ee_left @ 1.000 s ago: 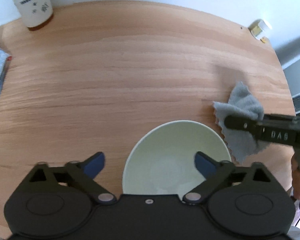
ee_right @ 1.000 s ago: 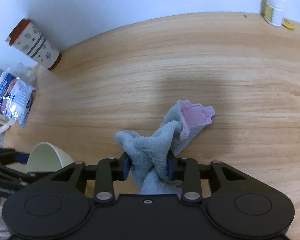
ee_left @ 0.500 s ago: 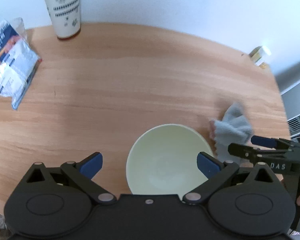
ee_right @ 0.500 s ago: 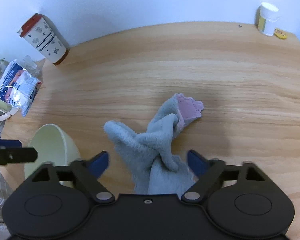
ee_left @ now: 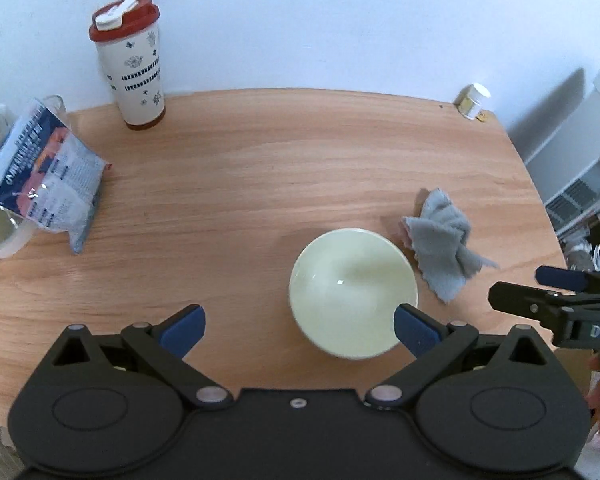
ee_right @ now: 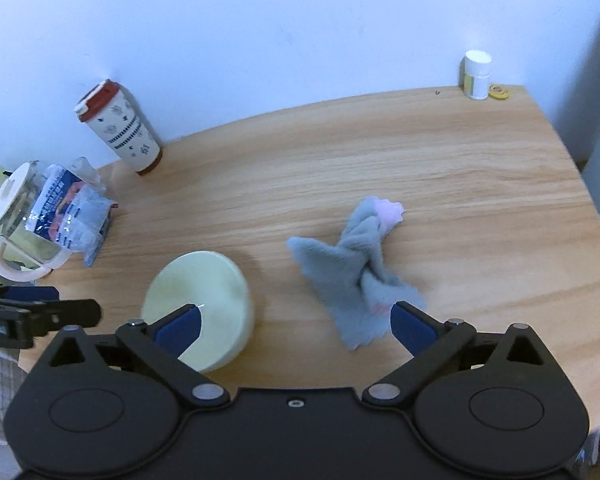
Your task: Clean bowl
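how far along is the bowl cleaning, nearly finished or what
It looks close to done. The bowl sits upright on the table, showing no dirt inside. The grey cloth lies crumpled beside it; the right gripper has just been opening, with nothing pinched. The left gripper is open too. Nothing is in hand; at most, pulling away remains.

the near rim of the bowl [ee_left: 352, 292] is hidden behind the left gripper [ee_left: 298, 326] in its own view, and behind the right gripper [ee_right: 294, 326] in the other. the jug [ee_right: 24, 224] is cut off by the left edge in both views. the print on the packet [ee_left: 44, 184] is too small to read. the right gripper's lettering runs off the right edge. the small jar [ee_right: 477, 75] shows a label too small to make out.
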Action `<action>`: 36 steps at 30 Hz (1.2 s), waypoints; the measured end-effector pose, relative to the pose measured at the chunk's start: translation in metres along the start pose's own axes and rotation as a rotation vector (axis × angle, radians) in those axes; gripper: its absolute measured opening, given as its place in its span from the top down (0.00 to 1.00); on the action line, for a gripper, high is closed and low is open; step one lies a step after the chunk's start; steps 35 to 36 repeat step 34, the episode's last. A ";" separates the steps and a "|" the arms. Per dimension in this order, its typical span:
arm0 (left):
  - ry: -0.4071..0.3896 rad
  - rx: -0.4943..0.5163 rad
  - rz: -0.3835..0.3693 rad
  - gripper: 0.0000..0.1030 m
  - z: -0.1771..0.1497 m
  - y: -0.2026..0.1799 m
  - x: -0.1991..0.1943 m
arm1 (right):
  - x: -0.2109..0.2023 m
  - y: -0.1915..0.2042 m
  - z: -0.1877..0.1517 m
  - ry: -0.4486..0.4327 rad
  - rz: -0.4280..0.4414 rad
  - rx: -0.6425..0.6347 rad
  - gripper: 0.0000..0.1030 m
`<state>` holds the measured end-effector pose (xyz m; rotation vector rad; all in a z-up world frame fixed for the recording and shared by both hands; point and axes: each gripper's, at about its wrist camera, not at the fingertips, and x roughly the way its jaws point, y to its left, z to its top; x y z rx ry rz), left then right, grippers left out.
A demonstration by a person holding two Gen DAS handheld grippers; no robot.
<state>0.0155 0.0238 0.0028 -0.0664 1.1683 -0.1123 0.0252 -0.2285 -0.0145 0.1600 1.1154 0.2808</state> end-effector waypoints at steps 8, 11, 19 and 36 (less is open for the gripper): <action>-0.008 0.008 0.004 0.00 -0.023 0.001 -0.011 | -0.026 0.028 -0.030 -0.045 -0.102 -0.035 0.00; -0.011 0.018 -0.002 0.00 -0.030 -0.002 -0.013 | -0.031 0.028 -0.041 -0.047 -0.105 -0.005 0.00; -0.020 0.057 -0.015 0.01 -0.044 -0.011 -0.022 | -0.041 0.032 -0.060 -0.047 -0.112 0.015 0.00; -0.041 0.084 -0.018 0.01 -0.056 -0.018 -0.031 | -0.050 0.039 -0.074 -0.045 -0.116 -0.008 0.00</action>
